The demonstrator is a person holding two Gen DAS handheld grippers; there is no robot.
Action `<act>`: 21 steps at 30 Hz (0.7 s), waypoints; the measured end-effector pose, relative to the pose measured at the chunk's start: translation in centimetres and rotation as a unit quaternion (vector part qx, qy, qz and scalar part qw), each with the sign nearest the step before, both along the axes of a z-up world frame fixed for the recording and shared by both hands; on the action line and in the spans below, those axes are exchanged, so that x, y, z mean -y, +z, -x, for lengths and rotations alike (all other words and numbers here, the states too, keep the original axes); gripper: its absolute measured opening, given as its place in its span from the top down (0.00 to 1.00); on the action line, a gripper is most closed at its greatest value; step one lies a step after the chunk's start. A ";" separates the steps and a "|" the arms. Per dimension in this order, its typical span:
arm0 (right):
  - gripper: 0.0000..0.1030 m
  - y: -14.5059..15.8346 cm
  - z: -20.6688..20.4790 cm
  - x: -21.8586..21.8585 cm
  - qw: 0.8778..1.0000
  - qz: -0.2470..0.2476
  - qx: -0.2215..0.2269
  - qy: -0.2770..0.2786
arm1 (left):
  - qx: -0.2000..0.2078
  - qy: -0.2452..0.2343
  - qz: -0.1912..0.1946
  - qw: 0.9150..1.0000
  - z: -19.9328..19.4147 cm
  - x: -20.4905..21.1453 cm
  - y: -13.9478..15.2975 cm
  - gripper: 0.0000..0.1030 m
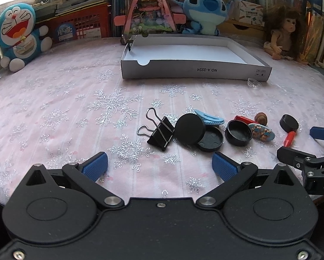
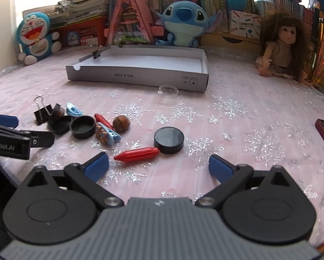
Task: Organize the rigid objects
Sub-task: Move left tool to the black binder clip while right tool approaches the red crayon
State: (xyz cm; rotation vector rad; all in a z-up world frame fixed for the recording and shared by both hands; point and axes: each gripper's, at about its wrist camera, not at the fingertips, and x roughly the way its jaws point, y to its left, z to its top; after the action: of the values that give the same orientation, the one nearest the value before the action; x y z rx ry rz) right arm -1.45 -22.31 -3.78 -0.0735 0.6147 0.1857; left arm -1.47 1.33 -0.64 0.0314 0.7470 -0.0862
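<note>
**Black caps and clips waiting, box nearly bare**

Black caps (image 1: 190,129), a binder clip (image 1: 161,133) and a red crayon (image 2: 137,155) are lying scattered on the table (image 1: 53,119), well short of the white box (image 1: 194,72). Sorting is barely starting. Left gripper (image 1: 159,164) and right gripper (image 2: 158,166) are hovering low, fingers (image 1: 96,165) spread wide, grasping nothing. Next comes closing on one piece, likely the puck-like cap (image 2: 169,139) nearest the right gripper.
</note>
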 end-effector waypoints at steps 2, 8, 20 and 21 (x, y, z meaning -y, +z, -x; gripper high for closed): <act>0.09 0.2 0.4 0.0 1.000 -0.002 0.007 0.010 | 0.006 -0.003 0.002 1.000 0.2 -0.2 0.2 0.10; 0.23 0.7 1.1 -1.0 0.998 0.005 0.027 0.050 | 0.016 -0.012 0.019 1.000 0.2 -0.9 0.8 0.35; 0.35 0.7 0.5 -1.7 0.997 0.011 0.030 0.065 | 0.023 -0.004 0.030 0.999 -0.9 -1.6 0.9 0.55; 0.36 0.6 0.5 -1.7 0.997 0.011 0.029 0.066 | 0.024 -0.004 0.029 0.999 -0.9 -1.6 0.9 0.55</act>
State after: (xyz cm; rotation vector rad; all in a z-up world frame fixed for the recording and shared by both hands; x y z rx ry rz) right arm -1.91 -20.66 -3.16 -0.1414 0.5541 0.3035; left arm -0.52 2.89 0.22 -0.0199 0.6963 -0.1142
